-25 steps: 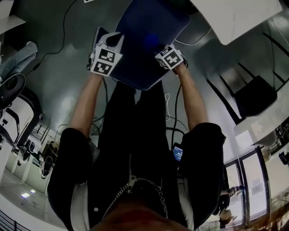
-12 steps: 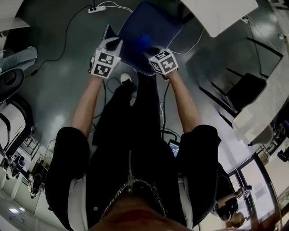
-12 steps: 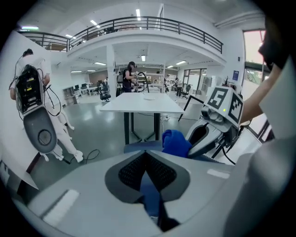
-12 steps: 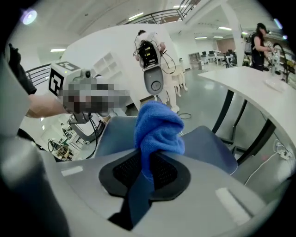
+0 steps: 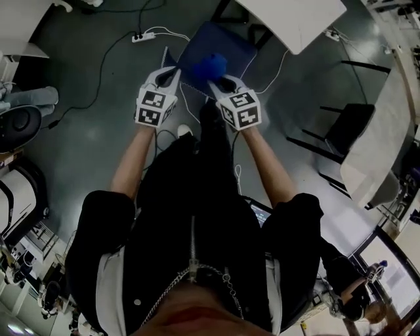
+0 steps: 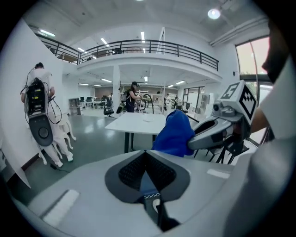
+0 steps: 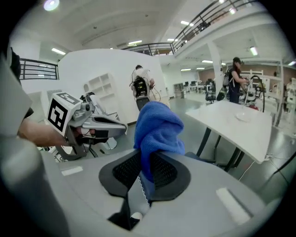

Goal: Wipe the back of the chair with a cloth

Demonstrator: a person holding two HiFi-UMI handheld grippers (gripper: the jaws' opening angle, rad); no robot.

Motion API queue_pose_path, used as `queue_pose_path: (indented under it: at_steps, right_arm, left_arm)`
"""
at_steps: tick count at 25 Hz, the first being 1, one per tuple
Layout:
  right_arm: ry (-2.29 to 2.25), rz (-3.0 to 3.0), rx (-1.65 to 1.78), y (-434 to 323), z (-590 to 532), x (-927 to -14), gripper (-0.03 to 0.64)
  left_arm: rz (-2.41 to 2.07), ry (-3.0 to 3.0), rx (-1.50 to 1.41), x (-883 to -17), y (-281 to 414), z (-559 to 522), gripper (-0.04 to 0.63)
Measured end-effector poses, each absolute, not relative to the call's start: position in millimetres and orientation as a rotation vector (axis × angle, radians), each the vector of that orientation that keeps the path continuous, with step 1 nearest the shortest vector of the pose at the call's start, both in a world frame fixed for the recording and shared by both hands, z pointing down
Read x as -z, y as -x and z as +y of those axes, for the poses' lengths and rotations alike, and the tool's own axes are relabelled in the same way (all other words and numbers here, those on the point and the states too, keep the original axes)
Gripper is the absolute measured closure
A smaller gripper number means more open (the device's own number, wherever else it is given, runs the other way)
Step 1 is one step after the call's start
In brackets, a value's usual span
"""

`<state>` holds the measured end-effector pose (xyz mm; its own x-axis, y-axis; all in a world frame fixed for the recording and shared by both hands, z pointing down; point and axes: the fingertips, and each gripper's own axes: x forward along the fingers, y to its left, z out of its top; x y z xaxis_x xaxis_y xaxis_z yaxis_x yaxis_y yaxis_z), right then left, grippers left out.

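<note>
The right tongs (image 5: 221, 82) are clamped on the blue cloth (image 5: 211, 65), which stands up out of the pads in a bunched tuft. The left tongs (image 5: 168, 73) are closed pad to pad with nothing evident between them. The chair (image 5: 231, 41) lies ahead of and below both tongs, its blue panel reaching away toward the white surface (image 5: 295, 20). Whether that panel is the back or the seat cannot be told from above. In the head view the cloth overlaps the chair's near edge, but contact is not confirmed. Both gripper views look level across the room, which suggests the cloth is held above the chair, not on it. The cloth-bearing right tongs are nearer the chair's middle, and the left tongs sit by its near left corner. Both forearms are extended forward, roughly parallel, with the tongs pointing away from the body. Judgement: the coming move calls for the right hand to tip down and forward onto the chair — strokes then run across the panel's width.
</note>
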<state>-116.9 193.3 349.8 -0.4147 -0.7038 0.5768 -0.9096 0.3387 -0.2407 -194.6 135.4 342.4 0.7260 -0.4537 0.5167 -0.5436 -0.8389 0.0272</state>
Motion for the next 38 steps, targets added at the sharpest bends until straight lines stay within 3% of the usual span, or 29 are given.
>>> queue_pose_path:
  at_steps: [13, 38]
  right_arm:
    - [-1.780, -2.272, -0.467, 131.3, 239.0, -231.9, 0.561]
    - [-1.787, -2.325, -0.396, 165.7, 258.0, -209.1, 0.564]
  left_arm:
    - [-0.816, -2.923, -0.573, -256.8, 219.2, 186.9, 0.586]
    - [-0.788, -2.976, -0.459, -233.5, 230.3, 211.3, 0.586]
